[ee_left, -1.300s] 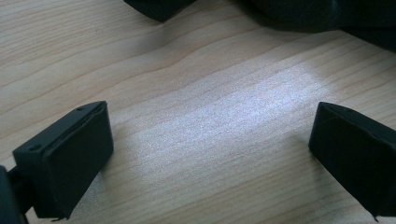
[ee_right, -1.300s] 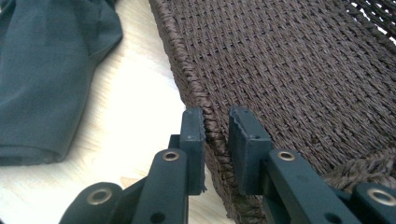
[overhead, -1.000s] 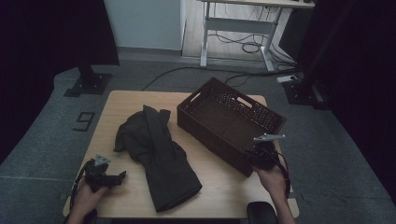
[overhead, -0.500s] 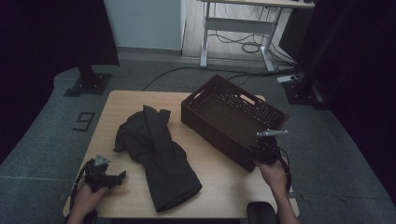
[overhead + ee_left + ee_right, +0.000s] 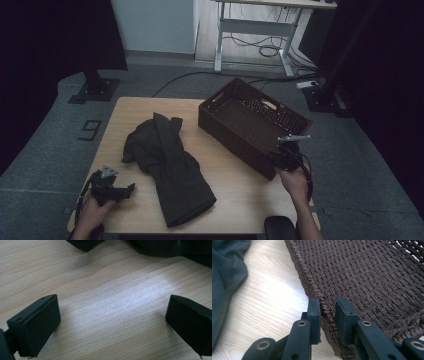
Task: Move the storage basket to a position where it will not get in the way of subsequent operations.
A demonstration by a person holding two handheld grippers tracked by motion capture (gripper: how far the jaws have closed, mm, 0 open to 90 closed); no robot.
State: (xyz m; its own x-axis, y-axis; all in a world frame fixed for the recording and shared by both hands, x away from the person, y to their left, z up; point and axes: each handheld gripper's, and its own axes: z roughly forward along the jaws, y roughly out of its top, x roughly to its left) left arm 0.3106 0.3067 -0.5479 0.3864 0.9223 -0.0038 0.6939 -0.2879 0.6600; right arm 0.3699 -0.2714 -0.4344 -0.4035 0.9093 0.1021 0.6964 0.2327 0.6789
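Note:
A dark brown woven basket (image 5: pixel 235 136) stands at the right of the wooden table (image 5: pixel 240 200). My right gripper (image 5: pixel 281 159) is at its near right corner, shut on the basket's rim. In the right gripper view, the right gripper (image 5: pixel 328 307) has one jaw outside and one inside the woven wall of the basket (image 5: pixel 367 272). A dark garment (image 5: pixel 170 165) lies crumpled mid-table. My left gripper (image 5: pixel 129 189) rests low at the front left, pointing at the garment. In the left gripper view, the left gripper (image 5: pixel 112 317) is open over bare wood, and the garment (image 5: pixel 160 246) lies just beyond.
Grey carpet surrounds the table, with a desk frame (image 5: pixel 255 30) and cables on the floor behind. A black stand base (image 5: pixel 95 87) sits off the far left corner. The garment's edge (image 5: pixel 224 270) lies left of the basket corner.
The basket has slid slightly to the right, with my right gripper clamped on its corner and moving along. The left gripper has stayed put.

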